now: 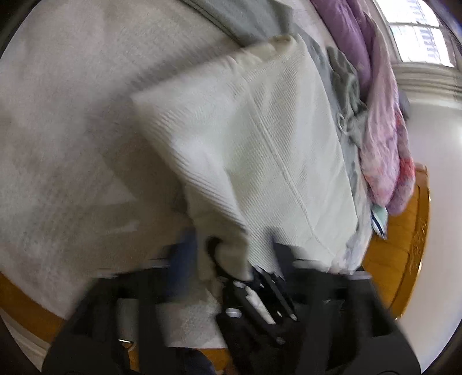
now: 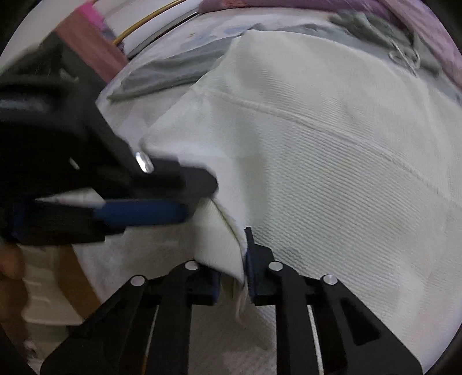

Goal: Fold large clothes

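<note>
The right tool [image 2: 234,277] is clenching the white garment's [image 2: 332,173] corner; the left tool [image 2: 199,193] is hanging released just beside it.

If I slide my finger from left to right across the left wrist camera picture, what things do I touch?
Pale fuzzy bedcover → cream knitted garment → grey clothes → pink and purple blanket → white floor.

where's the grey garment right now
In the right wrist view the grey garment lies flat at upper left, beyond the cream knit. In the left wrist view it shows at top centre.
</note>
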Tool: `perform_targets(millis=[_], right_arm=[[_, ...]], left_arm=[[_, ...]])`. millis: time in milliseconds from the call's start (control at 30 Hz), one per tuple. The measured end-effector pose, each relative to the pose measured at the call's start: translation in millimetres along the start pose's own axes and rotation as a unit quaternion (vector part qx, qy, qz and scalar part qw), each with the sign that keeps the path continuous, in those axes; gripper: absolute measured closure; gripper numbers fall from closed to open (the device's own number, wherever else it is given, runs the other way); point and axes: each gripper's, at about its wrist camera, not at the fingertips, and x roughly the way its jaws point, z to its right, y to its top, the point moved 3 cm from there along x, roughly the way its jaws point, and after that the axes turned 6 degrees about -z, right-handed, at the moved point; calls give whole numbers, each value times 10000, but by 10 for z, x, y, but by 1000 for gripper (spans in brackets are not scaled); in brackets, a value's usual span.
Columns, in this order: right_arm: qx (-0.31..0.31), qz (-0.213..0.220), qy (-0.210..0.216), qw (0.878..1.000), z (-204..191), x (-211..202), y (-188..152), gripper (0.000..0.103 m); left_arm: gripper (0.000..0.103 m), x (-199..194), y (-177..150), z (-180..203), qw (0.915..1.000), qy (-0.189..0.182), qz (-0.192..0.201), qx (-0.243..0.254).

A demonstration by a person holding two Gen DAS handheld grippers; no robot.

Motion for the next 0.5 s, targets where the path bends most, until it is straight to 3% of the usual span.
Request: perform_targets(millis=[133, 167, 267, 333, 367, 433, 467, 500], right_arm=[[387, 106, 385, 9985, 118, -203, -2, 93], [464, 110, 456, 9978, 171, -245, -18, 93], [816, 166, 710, 9940, 275, -354, -15, 93], [1078, 216, 926, 9896, 309, -406, 16, 93], [1183, 263, 994, 9876, 280, -436, 19, 93], [1418, 407, 1148, 9824, 417, -614, 14, 93], [1563, 515, 1210, 9789, 497, -724, 6, 94], [1737, 615, 1281, 9745, 588, -832, -9, 94]], left_arm=[[24, -99, 95, 19, 9995, 53, 321, -28], [20, -93, 120, 21, 9992, 121, 366, -44], [21, 44, 213, 151, 9975, 524, 460, 86], [37, 47, 232, 349, 9957, 496, 731, 260], [59, 28, 227, 440, 9944, 476, 845, 414], [67, -20, 148, 787, 9837, 869, 1216, 1004], [77, -12, 94, 929, 9801, 917, 1252, 1236], [77, -8, 62, 1014, 9788, 906, 1244, 1352]])
